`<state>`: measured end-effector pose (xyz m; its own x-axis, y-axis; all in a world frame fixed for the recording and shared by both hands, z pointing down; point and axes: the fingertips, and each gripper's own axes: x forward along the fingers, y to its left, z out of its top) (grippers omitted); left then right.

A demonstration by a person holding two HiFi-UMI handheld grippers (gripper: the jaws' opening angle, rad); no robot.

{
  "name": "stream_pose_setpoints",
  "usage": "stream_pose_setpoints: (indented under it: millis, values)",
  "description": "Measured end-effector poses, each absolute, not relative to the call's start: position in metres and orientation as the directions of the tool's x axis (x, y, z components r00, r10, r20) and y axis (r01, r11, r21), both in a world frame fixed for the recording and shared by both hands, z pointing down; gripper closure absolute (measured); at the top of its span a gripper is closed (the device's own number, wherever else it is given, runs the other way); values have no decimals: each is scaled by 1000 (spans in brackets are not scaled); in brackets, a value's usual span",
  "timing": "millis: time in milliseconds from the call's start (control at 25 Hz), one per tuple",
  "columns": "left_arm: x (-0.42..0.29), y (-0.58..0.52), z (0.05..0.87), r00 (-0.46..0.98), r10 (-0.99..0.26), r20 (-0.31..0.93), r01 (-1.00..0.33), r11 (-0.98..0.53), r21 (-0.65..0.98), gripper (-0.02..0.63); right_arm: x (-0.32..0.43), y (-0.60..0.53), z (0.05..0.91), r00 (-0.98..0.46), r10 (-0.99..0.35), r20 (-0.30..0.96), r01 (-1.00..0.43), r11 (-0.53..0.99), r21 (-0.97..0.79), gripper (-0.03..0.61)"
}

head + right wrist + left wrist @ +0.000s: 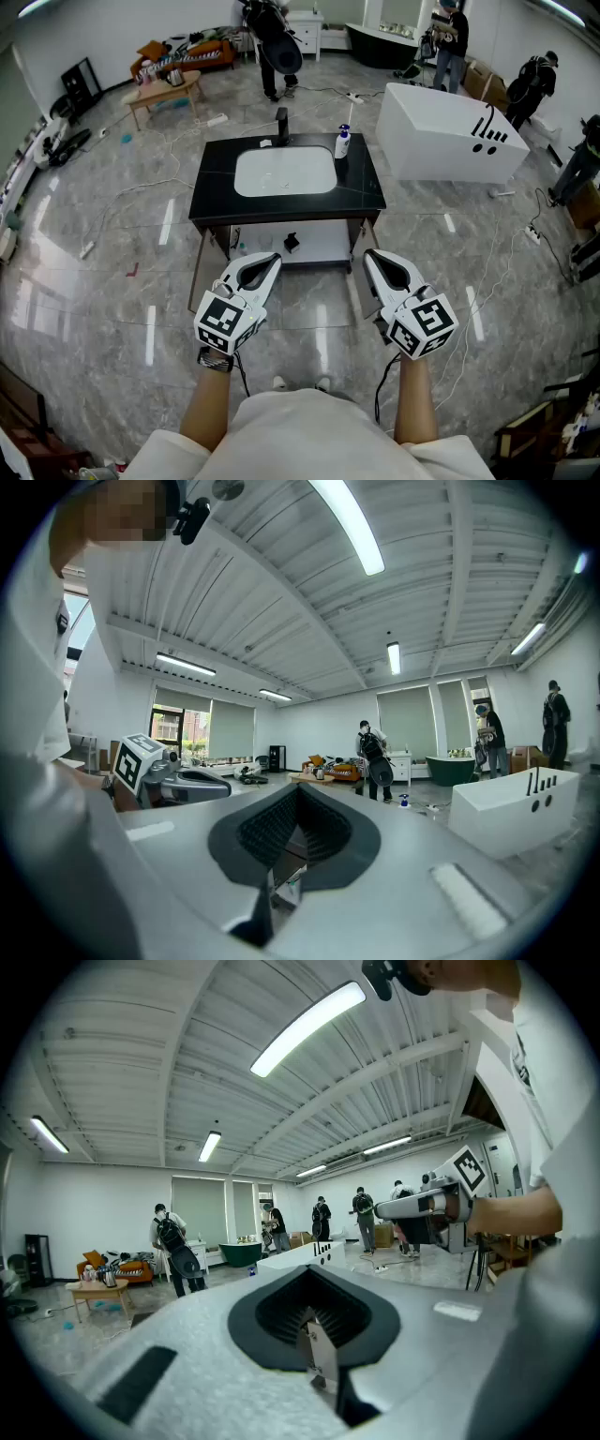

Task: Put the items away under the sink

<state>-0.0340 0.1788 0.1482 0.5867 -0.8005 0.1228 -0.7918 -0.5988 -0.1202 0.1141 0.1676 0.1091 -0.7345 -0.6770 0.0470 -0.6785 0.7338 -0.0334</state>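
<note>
Head view: the person stands before a black-topped bench (214, 183) with a white basin (284, 172) set into it. A dark faucet (282, 125) rises at the basin's back edge. A white bottle with a blue cap (343, 142) stands upright on the bench top, just beside the basin's right rim. The compartment under the basin (323, 239) is open at the front. A small dark item (292, 242) sits inside it, too small to identify. The left tongs (272, 261) and right tongs (368, 255) are held side by side, well apart. Both point toward that compartment and stop short of it. Each pair is clenched tip to tip with nothing between. A white bathtub (450, 136) stands on the floor to the right of the bench.

Left gripper view: the left tongs (308, 1271) are closed on themselves, the dark pads meeting at the front, and they are empty. The bottle's blue cap (251, 1269) peeks just over their body. The right tongs (394, 1207) hang in the air off to the right. A person with a backpack (173, 1241) stands far behind.

Right gripper view: the right tongs (298, 789) are likewise clenched and hold nothing. The left tongs (211, 782) show at the left. The bottle (405, 801) is small in the distance, and the bathtub (511, 808) is at the right.
</note>
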Motion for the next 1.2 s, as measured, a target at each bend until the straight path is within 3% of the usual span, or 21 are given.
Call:
stream_pose_setpoints:
  millis: [720,1200]
  values:
    - [47,177,153,585,-798,146,-790,-601,-120,612,166,169,112,-825,-563,49,-565,820,-90,573]
    - [37,115,165,577,-802,154,-800,-593,-90,612,161,107,128,-822,-567,62,-570,817,-84,573]
